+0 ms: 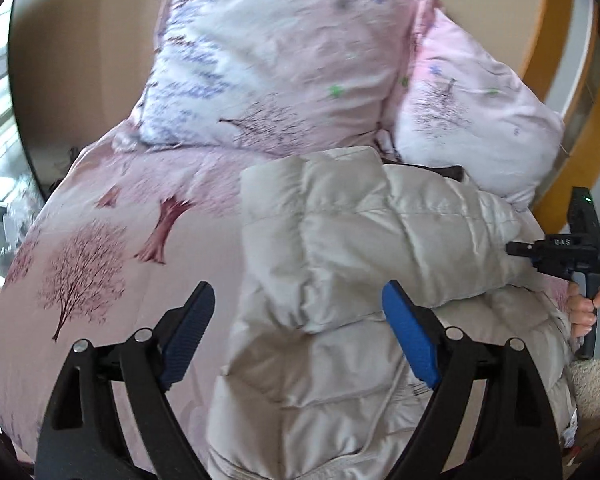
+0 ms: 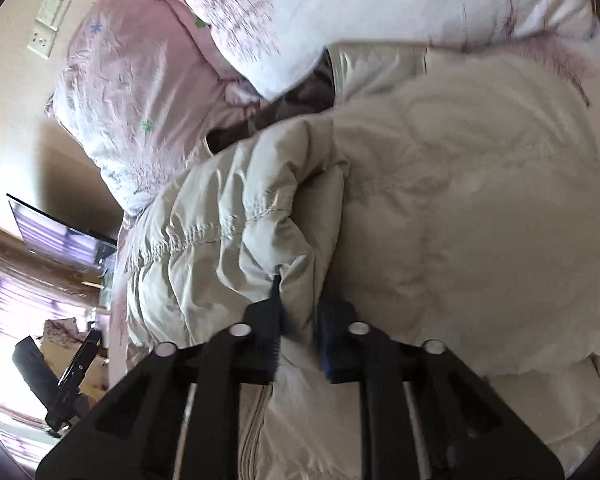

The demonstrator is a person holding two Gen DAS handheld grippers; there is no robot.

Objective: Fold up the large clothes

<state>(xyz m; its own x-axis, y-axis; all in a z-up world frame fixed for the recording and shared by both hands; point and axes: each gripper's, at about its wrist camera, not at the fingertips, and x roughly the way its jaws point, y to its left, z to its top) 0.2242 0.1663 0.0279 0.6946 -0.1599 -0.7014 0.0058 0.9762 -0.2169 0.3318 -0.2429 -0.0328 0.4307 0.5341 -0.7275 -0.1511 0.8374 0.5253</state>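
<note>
Jacket (image 1: 340,272) spread on bedspread (image 1: 112,248), below pillows (image 1: 284,60). Left gripper (image 1: 300,332) spread wide just above jacket, holding nothing. Right gripper (image 2: 300,344) pinched on jacket fold.

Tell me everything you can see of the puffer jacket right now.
The puffer jacket is pale beige, quilted, slightly shiny, with stitched padded sections and a dark lining at the collar end. It lies crumpled on the pink tree-print bedding, its top against the pillows, one part folded over the body. The right tongs pinch a fold; the left tongs are open above it.
</note>
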